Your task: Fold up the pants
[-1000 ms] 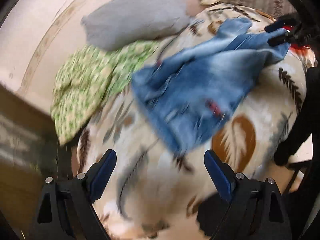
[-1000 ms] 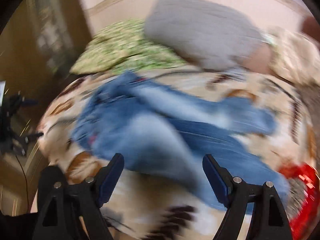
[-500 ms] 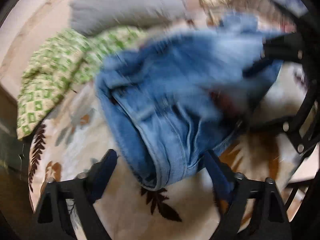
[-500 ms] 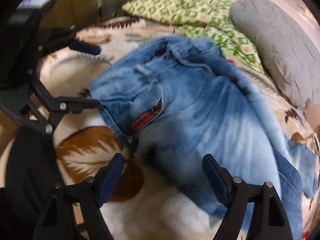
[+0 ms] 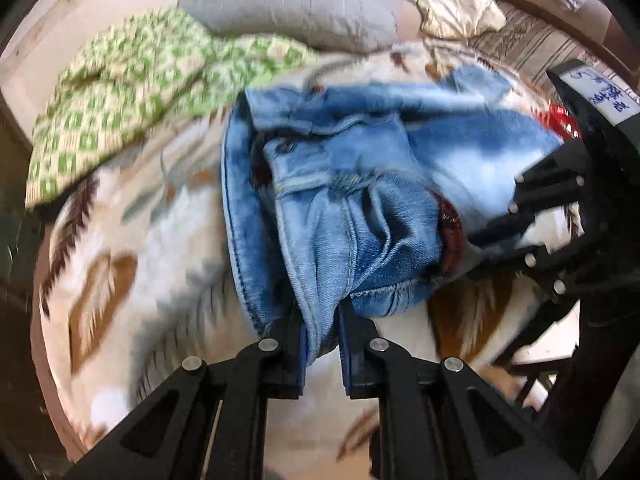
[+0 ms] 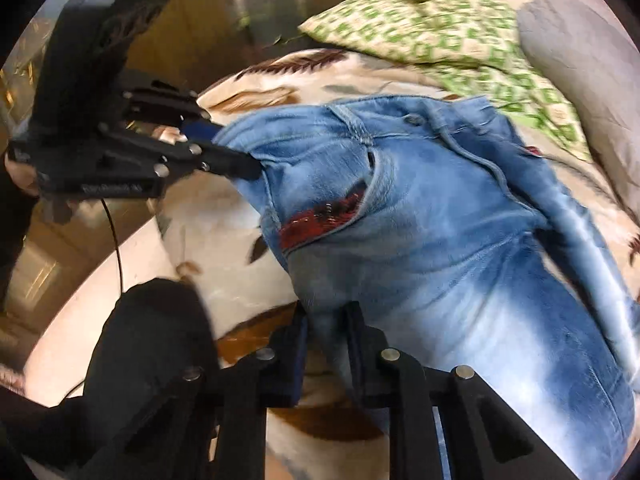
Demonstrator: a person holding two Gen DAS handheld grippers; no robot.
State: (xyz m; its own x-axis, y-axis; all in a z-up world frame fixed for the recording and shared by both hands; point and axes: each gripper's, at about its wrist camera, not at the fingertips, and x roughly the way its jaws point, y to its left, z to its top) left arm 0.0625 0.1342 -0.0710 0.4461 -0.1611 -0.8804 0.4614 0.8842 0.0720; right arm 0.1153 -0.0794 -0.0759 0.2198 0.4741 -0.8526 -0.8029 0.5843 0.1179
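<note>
1. cream blanket point(image 5: 168, 240) with brown feather print covers the bed; it runs under everything in both wrist views.
2. at 12 o'clock in the left wrist view a grey pillow point(image 5: 292, 0) lies against the headboard side; a green-and-white checked cushion point(image 5: 132, 80) sits at 10 o'clock, its near edge just beside the denim.
3. blue jeans point(image 5: 360, 184) lie rumpled at mid-blanket, waist end toward me; the open fly shows red plaid lining point(image 6: 320, 220).
4. my left gripper point(image 5: 322, 340), at 6 o'clock in its own view, has its jaws drawn narrow on a bunched fold of the waistband. denim fills the gap between the blue pads.
5. from the right wrist view the same left gripper point(image 6: 236, 164) shows at 9 o'clock, its tips buried in the waist edge of the jeans point(image 6: 440, 240).
6. my right gripper point(image 6: 326, 320), at 6 o'clock in its own view, is likewise pinched close on denim, on the edge of the fabric below the fly.
7. in the left wrist view the right gripper point(image 5: 452, 264) comes in from 3 o'clock, tips touching the cloth near the plaid lining; exact pad contact is hidden by folds.
8. legs of the jeans trail off toward 4 o'clock in the right wrist view, faded pale along the thigh.
9. a red patch point(image 5: 564, 120) shows at 2 o'clock in the left wrist view behind the denim; too blurred to say what it is.
10. beige crumpled cloth point(image 5: 452, 12) sits at 1 o'clock beside the grey pillow.
</note>
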